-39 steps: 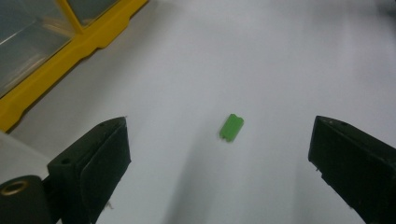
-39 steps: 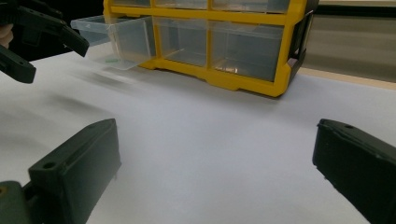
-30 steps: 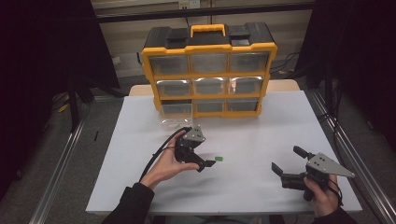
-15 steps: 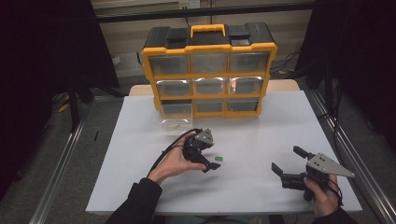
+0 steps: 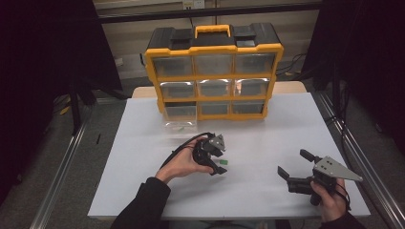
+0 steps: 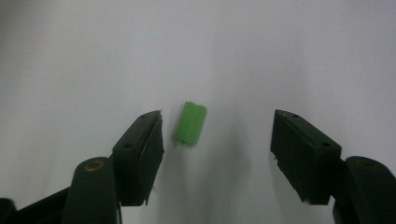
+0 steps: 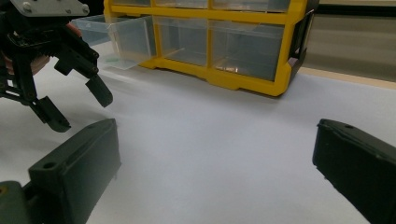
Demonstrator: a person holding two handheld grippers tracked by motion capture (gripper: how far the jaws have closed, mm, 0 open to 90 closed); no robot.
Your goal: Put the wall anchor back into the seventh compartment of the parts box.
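Observation:
A small green ribbed piece (image 6: 190,123) lies on the white table (image 5: 267,129); in the high view the piece (image 5: 222,163) sits just right of the person's left hand. My left gripper (image 6: 217,116) points down over it, open, with the piece between the jaws, nearer the left one and touching neither. The same gripper (image 5: 218,165) is near the table's middle. My right gripper (image 5: 293,162) rests low at the front right, open and holding nothing; its own view shows its jaws (image 7: 217,128) spread wide above bare table.
A yellow organizer (image 5: 213,71) with clear drawers stands at the back of the table. Its bottom-left drawer (image 5: 180,119) is pulled out, with a small green bit inside (image 7: 112,60). The left gripper (image 7: 79,112) hangs in front of that drawer.
The left hand has carried its gripper slightly right and down over the green piece, which has stayed put. The right gripper has not moved.

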